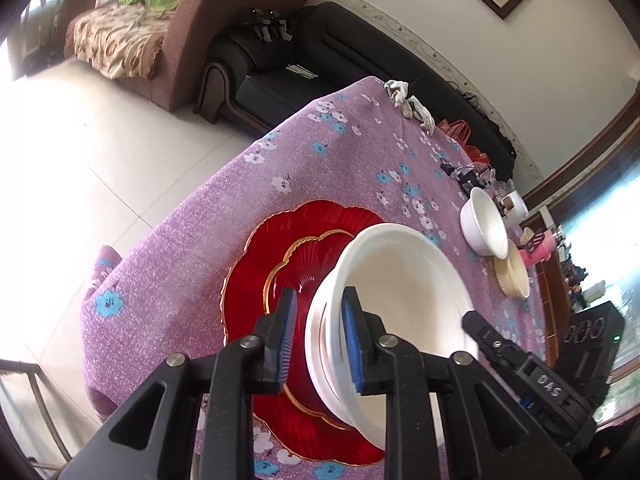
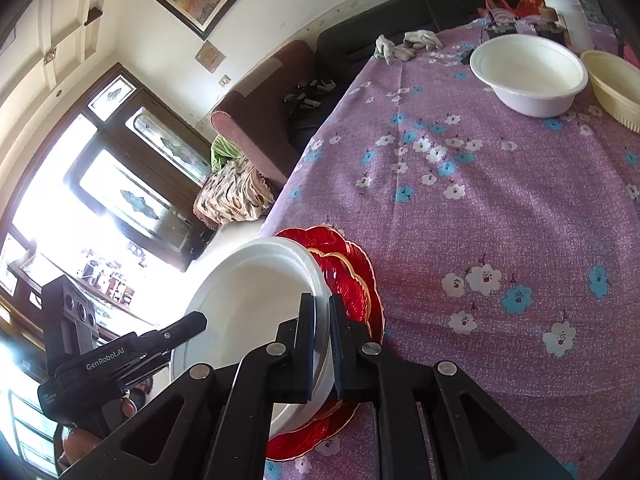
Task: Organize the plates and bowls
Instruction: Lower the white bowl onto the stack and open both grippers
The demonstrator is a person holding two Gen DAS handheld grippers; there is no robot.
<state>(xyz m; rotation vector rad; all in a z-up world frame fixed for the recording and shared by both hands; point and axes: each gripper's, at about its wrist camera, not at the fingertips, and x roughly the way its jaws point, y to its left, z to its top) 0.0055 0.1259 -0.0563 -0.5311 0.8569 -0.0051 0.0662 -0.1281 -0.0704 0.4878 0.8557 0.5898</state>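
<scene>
A large white bowl point(image 1: 400, 292) point(image 2: 256, 292) sits on a small red gold-rimmed plate point(image 1: 296, 276), which lies on a bigger red plate point(image 1: 248, 280) point(image 2: 360, 276) near the table's edge. My left gripper point(image 1: 318, 320) straddles the bowl's near rim. Its blue pads point(image 1: 289, 320) stand apart, with red plate showing in the gap beside the bowl wall, so it is open. My right gripper point(image 2: 322, 312) is shut on the opposite rim, pads against the wall on both sides. Each gripper shows in the other's view: the right point(image 1: 480, 332), the left point(image 2: 188, 324).
Purple flowered cloth point(image 1: 320, 160) point(image 2: 500, 208) covers the table. Farther along stand a smaller white bowl point(image 1: 482, 224) point(image 2: 528, 76) and a cream ribbed bowl point(image 1: 512, 276) point(image 2: 616, 84). Gloves point(image 1: 408, 100) point(image 2: 408, 44) lie at the far edge, with clutter beyond. Sofas stand past the table.
</scene>
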